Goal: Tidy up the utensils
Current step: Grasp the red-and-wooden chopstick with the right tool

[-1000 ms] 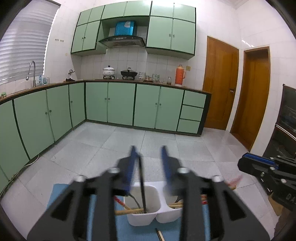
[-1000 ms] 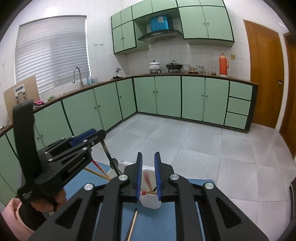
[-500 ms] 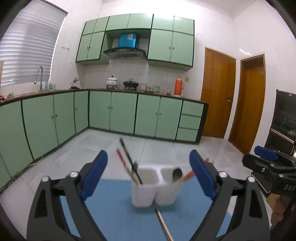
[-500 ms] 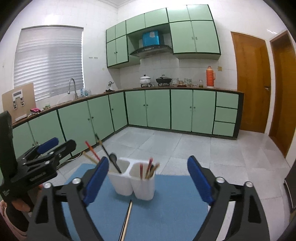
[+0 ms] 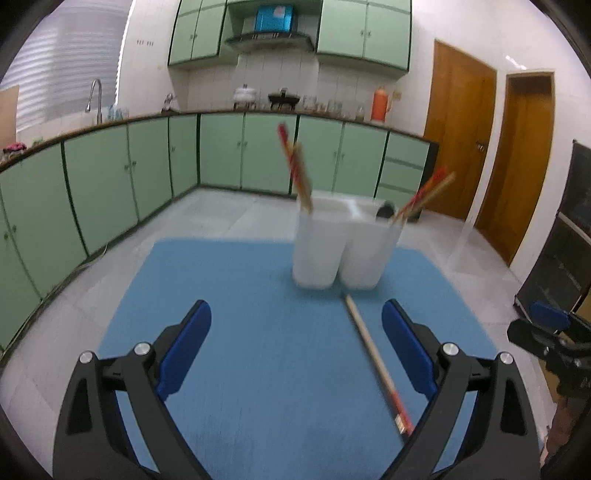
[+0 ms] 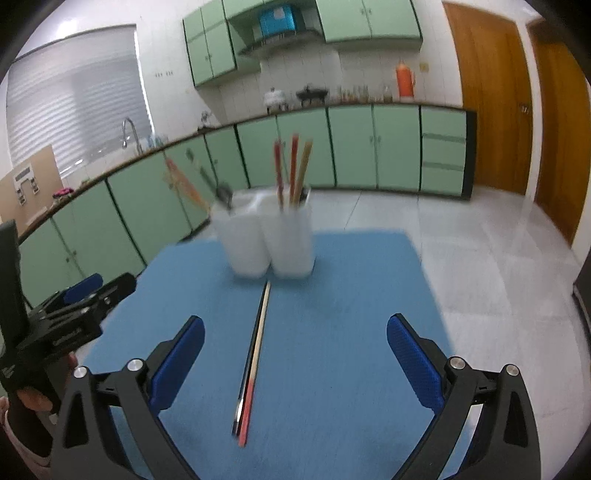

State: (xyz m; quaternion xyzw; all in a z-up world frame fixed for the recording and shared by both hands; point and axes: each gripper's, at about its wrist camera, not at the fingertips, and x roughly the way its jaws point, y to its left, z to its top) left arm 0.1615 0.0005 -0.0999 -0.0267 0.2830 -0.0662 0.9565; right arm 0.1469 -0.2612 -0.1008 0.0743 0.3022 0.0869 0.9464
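My grippers' pads (image 6: 415,363): textured blue rubber. Utensil holder (image 6: 271,242): matt white plastic. Chopsticks (image 6: 255,350): smooth wood. Mat (image 6: 332,314): matt blue cloth.

No readable text in either view.

The side of the left gripper (image 6: 70,325), seen from the right wrist camera, carries a faint pale marking, too blurred to make out. A cardboard panel (image 6: 27,188) standing at the far left end of the kitchen counter (image 6: 147,151) bears a dark printed label whose characters are too small to read. The blue box (image 5: 274,16) above the range hood shows a pale patch, also illegible.
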